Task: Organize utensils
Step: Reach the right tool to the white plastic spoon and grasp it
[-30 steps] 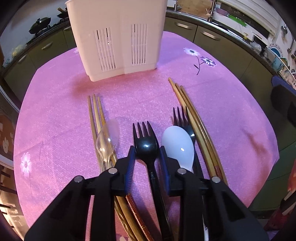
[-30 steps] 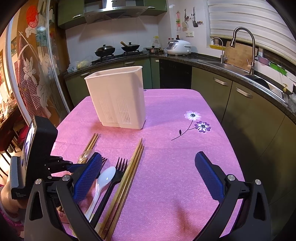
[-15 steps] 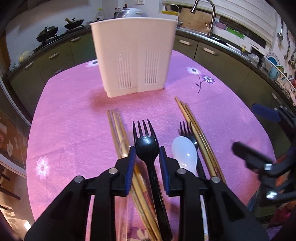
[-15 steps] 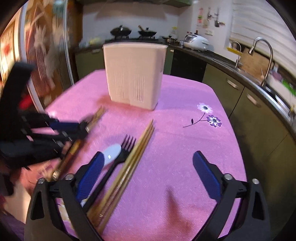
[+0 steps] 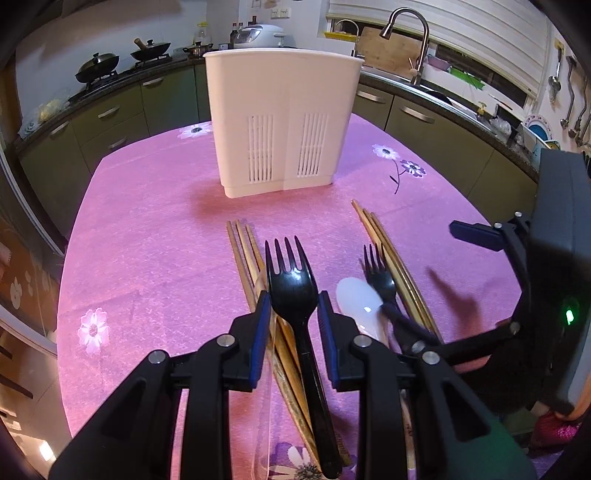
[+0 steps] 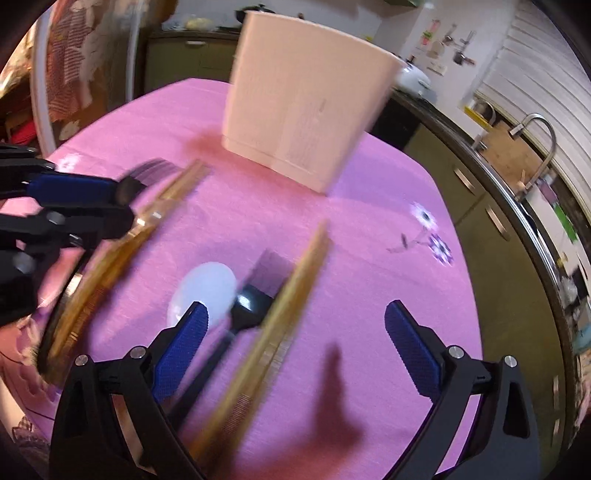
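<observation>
1. Nearest the left wrist camera, the left gripper (image 5: 291,317) is clamped on a black fork (image 5: 293,291), its 2 blue pads pressing the fork's neck from either side; the tines point toward the far end of the table and the handle runs back under the gripper.
2. Beneath that fork, a bundle of wooden chopsticks (image 5: 245,251) lies on the pink tablecloth (image 5: 147,258), running near to far, with a clear plastic handle dimly visible beside its near end.
3. Right of it lie a white spoon (image 5: 358,304) and a second black fork (image 5: 376,273), the spoon's bowl partly over the fork's neck, and just right of them a second chopstick bundle (image 5: 384,240).
4. Over that right-hand group, the right gripper (image 6: 295,332) hangs with its jaws spread wide and nothing pressed between the pads; in its blurred view the spoon, the second fork and the right chopsticks lie below the gap.
5. Farther off, mid-table, a white utensil holder (image 5: 280,122) stands upright with 2 slotted vent panels facing the camera, well apart from the cutlery.
6. Beyond the table, green kitchen cabinets (image 5: 110,122), woks on a stove and a sink tap (image 5: 406,22) line the wall.
</observation>
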`<action>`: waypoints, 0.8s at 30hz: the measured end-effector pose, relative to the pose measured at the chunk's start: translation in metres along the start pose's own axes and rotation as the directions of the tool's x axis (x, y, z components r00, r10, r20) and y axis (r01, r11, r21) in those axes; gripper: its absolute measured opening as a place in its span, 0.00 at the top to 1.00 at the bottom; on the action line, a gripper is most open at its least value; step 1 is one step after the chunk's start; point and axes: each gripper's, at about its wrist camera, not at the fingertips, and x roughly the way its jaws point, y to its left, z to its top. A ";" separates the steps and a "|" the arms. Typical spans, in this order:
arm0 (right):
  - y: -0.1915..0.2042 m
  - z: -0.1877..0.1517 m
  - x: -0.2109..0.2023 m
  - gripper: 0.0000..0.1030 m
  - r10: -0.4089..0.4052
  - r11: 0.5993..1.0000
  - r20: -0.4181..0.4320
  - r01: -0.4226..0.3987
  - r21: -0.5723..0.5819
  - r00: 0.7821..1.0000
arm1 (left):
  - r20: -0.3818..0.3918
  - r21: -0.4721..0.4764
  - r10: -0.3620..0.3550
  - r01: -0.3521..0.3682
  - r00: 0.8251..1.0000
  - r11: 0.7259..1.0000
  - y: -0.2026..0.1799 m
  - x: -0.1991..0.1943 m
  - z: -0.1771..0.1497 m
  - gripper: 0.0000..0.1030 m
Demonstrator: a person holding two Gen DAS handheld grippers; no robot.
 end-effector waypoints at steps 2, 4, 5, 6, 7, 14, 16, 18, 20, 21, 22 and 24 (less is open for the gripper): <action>0.001 0.005 -0.005 0.08 0.038 0.999 0.024 -0.038 0.022 0.999 | 0.003 -0.003 0.001 -0.001 1.000 1.000 0.002 -0.001 0.000 0.76; -0.007 0.008 -0.011 0.09 0.123 0.989 0.042 -0.126 0.073 0.991 | 0.006 -0.005 0.007 -0.007 1.000 1.000 0.005 -0.003 -0.001 0.76; -0.009 0.009 -0.012 0.10 0.166 0.982 0.039 -0.169 0.085 0.985 | 0.010 -0.007 0.010 -0.010 1.000 1.000 0.006 -0.005 -0.001 0.76; -0.008 0.009 -0.013 0.12 0.203 0.974 0.032 -0.206 0.091 0.979 | 0.013 -0.009 0.013 -0.012 1.000 1.000 0.008 -0.007 -0.001 0.76; -0.005 0.008 -0.013 0.18 0.263 0.961 0.017 -0.264 0.089 0.965 | 0.015 -0.009 0.014 -0.014 1.000 1.000 0.009 -0.008 -0.001 0.76; 0.023 0.003 -0.002 0.59 0.415 0.909 -0.063 -0.411 0.072 0.908 | 0.049 -0.020 0.012 -0.011 0.999 1.000 0.014 -0.021 0.001 0.76; 0.023 0.001 0.001 0.68 0.424 0.904 -0.068 -0.416 0.103 0.903 | 0.058 -0.021 0.011 -0.010 0.998 1.000 0.014 -0.025 0.001 0.76; 0.022 0.001 0.003 0.74 0.421 0.903 -0.065 -0.411 0.127 0.905 | 0.065 -0.021 0.008 -0.007 0.998 1.000 0.015 -0.028 0.002 0.76; 0.021 0.001 0.005 0.76 0.410 0.907 -0.075 -0.398 0.139 0.909 | 0.071 -0.021 0.005 -0.003 0.997 1.000 0.014 -0.030 0.002 0.76; 0.018 0.002 0.006 0.76 0.390 0.914 -0.071 -0.376 0.154 0.918 | 0.075 -0.022 0.003 -0.001 0.997 1.000 0.014 -0.031 0.002 0.76; 0.014 0.003 0.006 0.76 0.380 0.917 -0.066 -0.366 0.161 0.923 | 0.078 -0.022 -0.001 0.003 0.997 1.000 0.014 -0.032 0.002 0.76; 0.011 0.006 0.008 0.75 0.358 0.924 -0.070 -0.343 0.171 0.931 | 0.083 -0.023 -0.006 0.008 0.997 1.000 0.016 -0.034 0.002 0.76</action>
